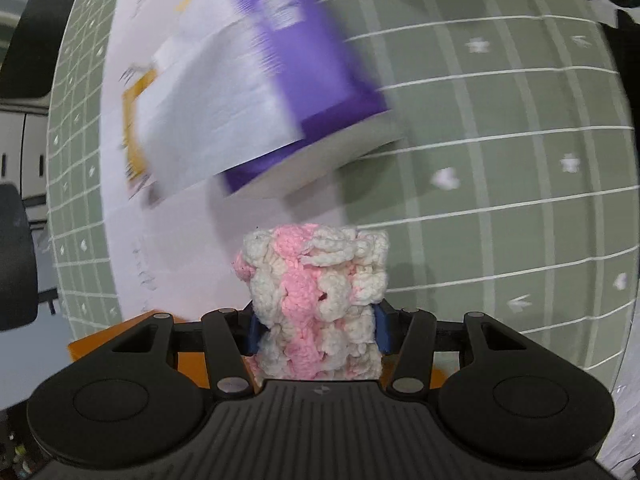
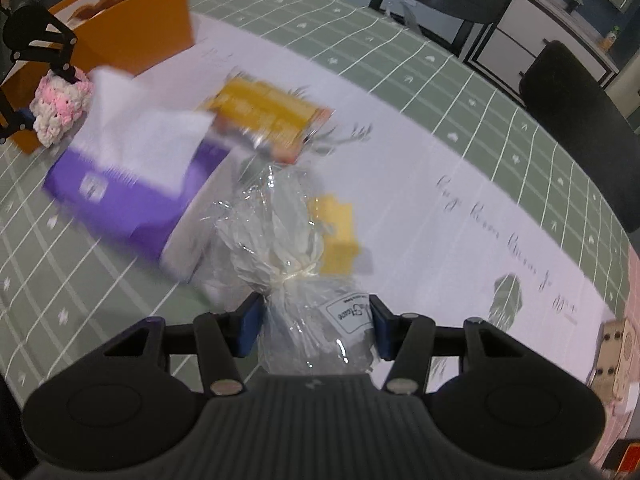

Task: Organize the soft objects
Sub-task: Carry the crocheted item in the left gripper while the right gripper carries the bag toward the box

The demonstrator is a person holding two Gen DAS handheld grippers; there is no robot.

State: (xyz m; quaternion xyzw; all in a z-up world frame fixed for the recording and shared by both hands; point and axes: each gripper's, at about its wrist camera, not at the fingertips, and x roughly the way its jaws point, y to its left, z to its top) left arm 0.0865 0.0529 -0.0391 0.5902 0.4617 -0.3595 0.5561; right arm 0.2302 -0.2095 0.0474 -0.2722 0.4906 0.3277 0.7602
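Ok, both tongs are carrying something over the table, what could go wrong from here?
The crinkly plastic bag in the right tongs looks slippery and could slide out. The knitted piece in the left tongs hangs close to the tissue box, so it might knock it or snag the tissue sticking out on the way to the orange box.

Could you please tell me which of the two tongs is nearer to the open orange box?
Left. The left tongs, shut on the pink-and-white crocheted piece, sit right beside the open orange box. The right tongs, shut on the clear cellophane bag, are farther away, beyond the purple tissue box.
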